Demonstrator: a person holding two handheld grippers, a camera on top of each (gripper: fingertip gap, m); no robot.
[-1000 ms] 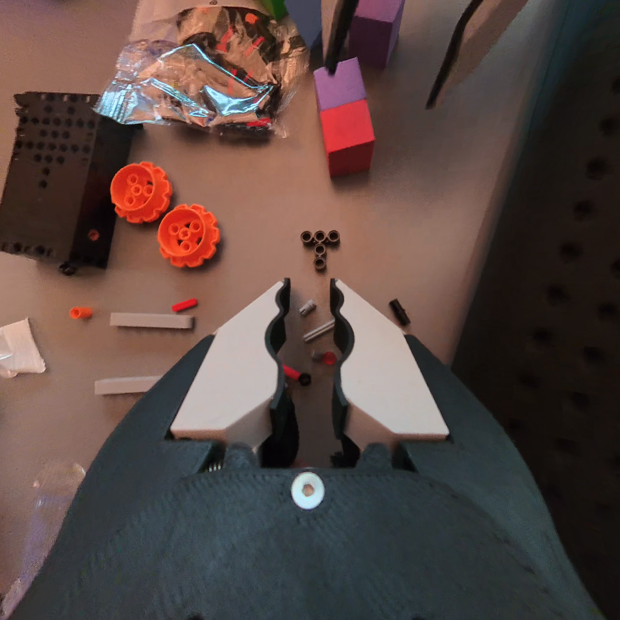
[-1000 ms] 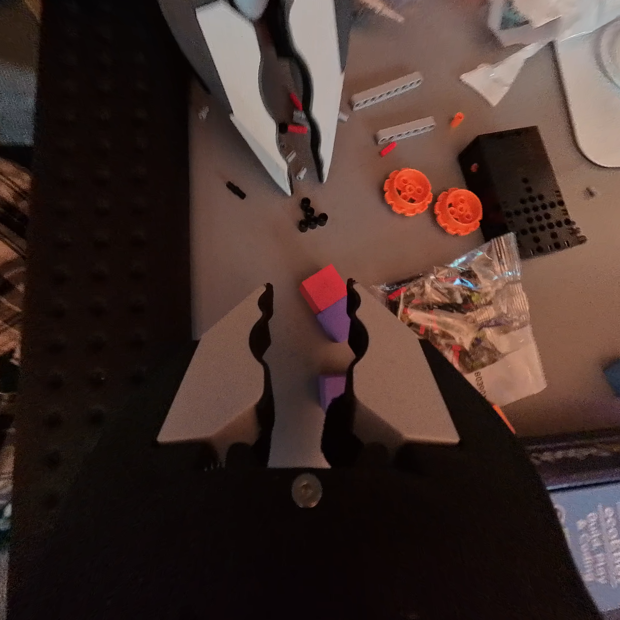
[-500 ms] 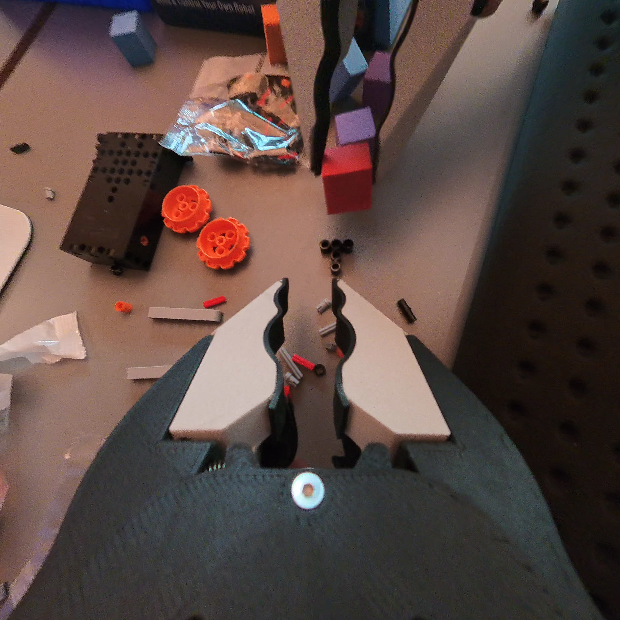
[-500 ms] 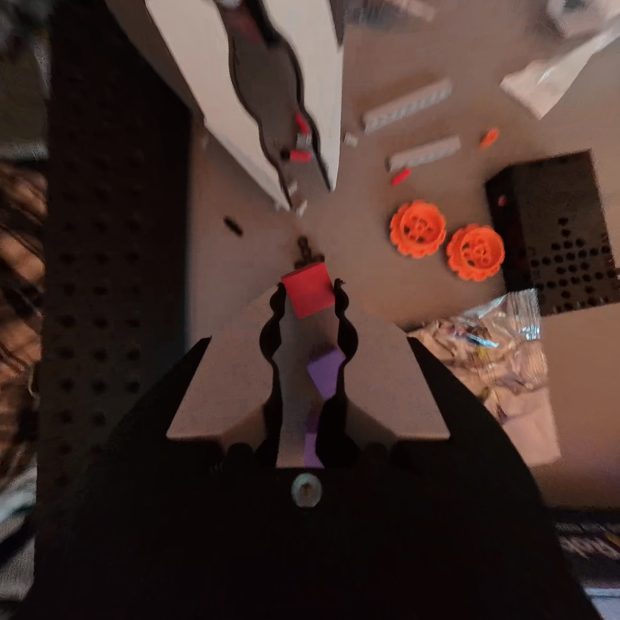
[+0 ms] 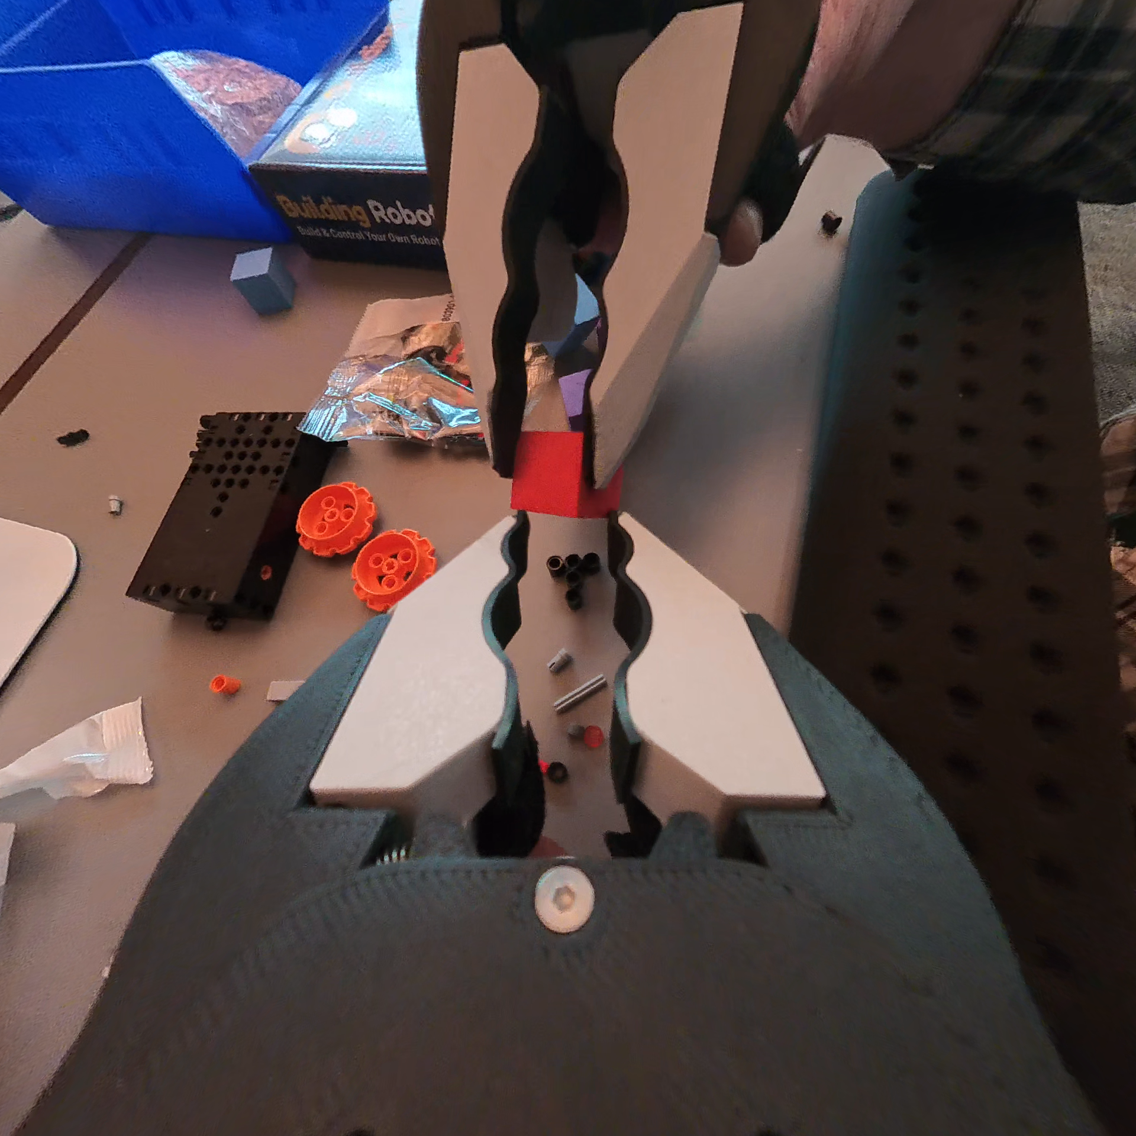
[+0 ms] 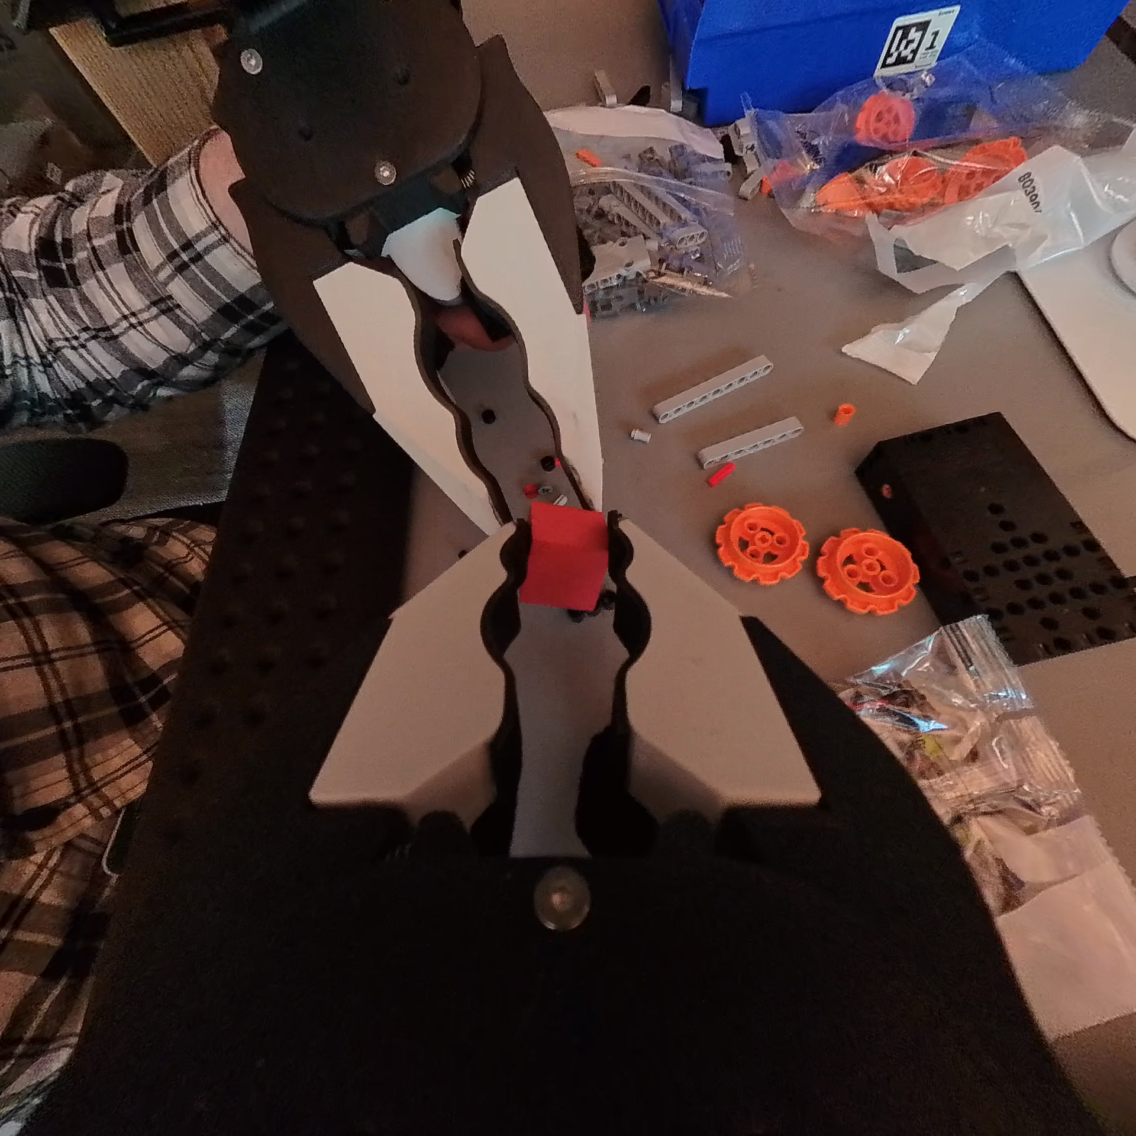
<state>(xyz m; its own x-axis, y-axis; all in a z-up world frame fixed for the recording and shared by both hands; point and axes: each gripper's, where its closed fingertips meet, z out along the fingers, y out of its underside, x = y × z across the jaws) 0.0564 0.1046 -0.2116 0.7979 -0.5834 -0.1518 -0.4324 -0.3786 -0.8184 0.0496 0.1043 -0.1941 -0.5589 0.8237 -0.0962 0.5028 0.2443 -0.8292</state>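
Note:
My right gripper [image 6: 565,522] is shut on a red cube [image 6: 562,565] and holds it above the table. In the left wrist view it comes down from the top [image 5: 553,474] with the red cube [image 5: 547,485] between its tips. My left gripper [image 5: 567,522] is open and empty, its tips just short of the red cube. Below its jaws lie a cluster of small black connectors [image 5: 575,568] and several small grey and red pins [image 5: 578,691]. A purple cube [image 5: 578,393] sits on the table behind the red one.
Two orange wheels [image 6: 761,542] [image 6: 868,570] and a black perforated box [image 6: 996,541] lie to one side, with two grey beams [image 6: 713,388] and a foil bag [image 6: 946,707]. A dark perforated board [image 5: 959,492] borders the table. A blue bin [image 5: 110,110] and bags of parts stand at the back. Both grippers' tips are close together, under 4 cm apart.
My right gripper closed on the red cube and lifted it away from the purple cube. My left gripper stayed open and drew level with the red cube.

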